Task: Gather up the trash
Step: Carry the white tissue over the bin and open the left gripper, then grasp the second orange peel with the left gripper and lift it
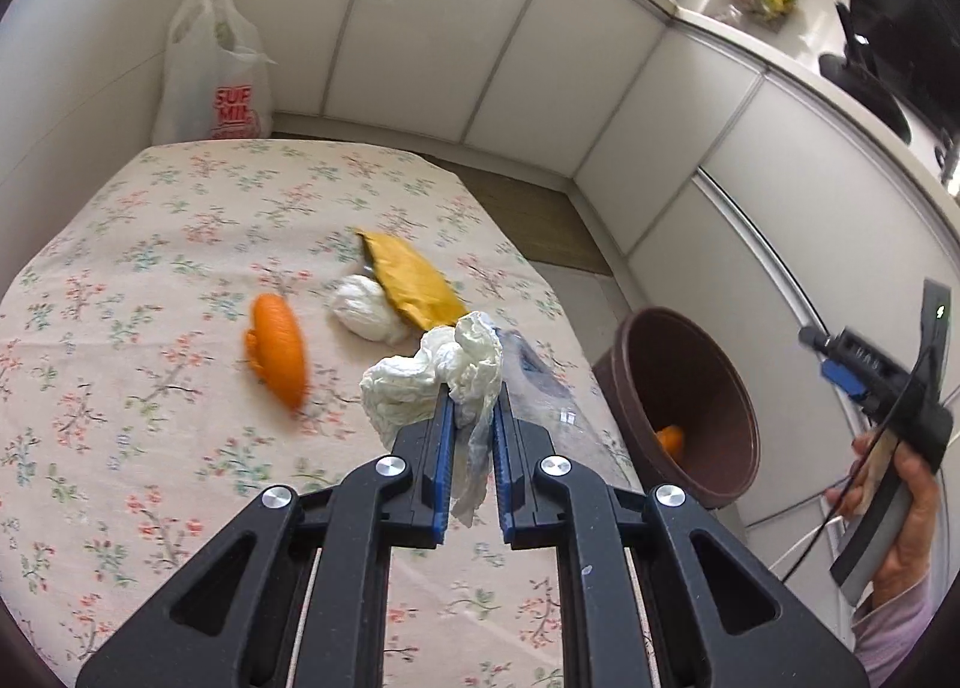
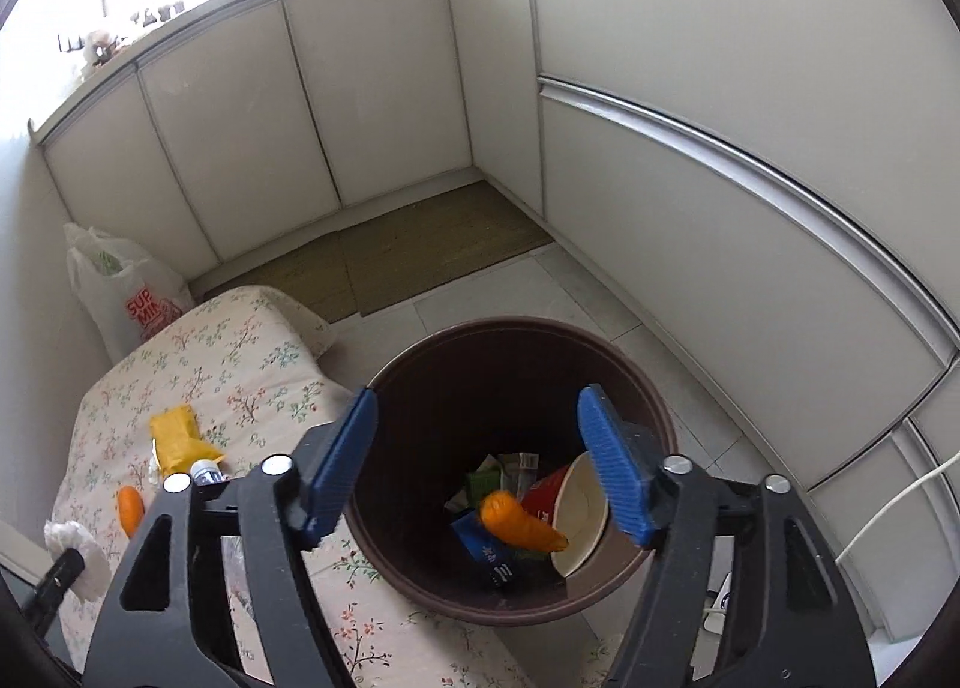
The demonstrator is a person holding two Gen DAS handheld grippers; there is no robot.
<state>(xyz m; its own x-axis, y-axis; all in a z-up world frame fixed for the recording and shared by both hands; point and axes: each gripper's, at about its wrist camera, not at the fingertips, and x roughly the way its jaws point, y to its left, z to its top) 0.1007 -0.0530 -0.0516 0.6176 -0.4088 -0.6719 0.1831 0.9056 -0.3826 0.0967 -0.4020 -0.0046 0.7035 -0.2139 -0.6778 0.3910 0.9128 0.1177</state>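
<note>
My left gripper (image 1: 471,397) is shut on a crumpled white tissue (image 1: 435,376) and holds it above the floral-cloth table (image 1: 150,388). On the table lie an orange carrot-like piece (image 1: 277,349), a white wad (image 1: 366,307), a yellow packet (image 1: 411,280) and a clear plastic bottle (image 1: 540,382). My right gripper (image 2: 477,466) is open and empty over the brown bin (image 2: 648,406). In the bin lie an orange carrot piece (image 2: 519,520), a paper cup (image 2: 576,514) and wrappers. The bin also shows in the left wrist view (image 1: 636,352), to the right of the table.
A white plastic shopping bag (image 1: 210,69) stands on the floor behind the table. White cabinets (image 2: 720,208) line the walls in a corner. A brown floor mat (image 2: 390,256) lies beyond the bin. A white cable (image 2: 888,514) runs at right.
</note>
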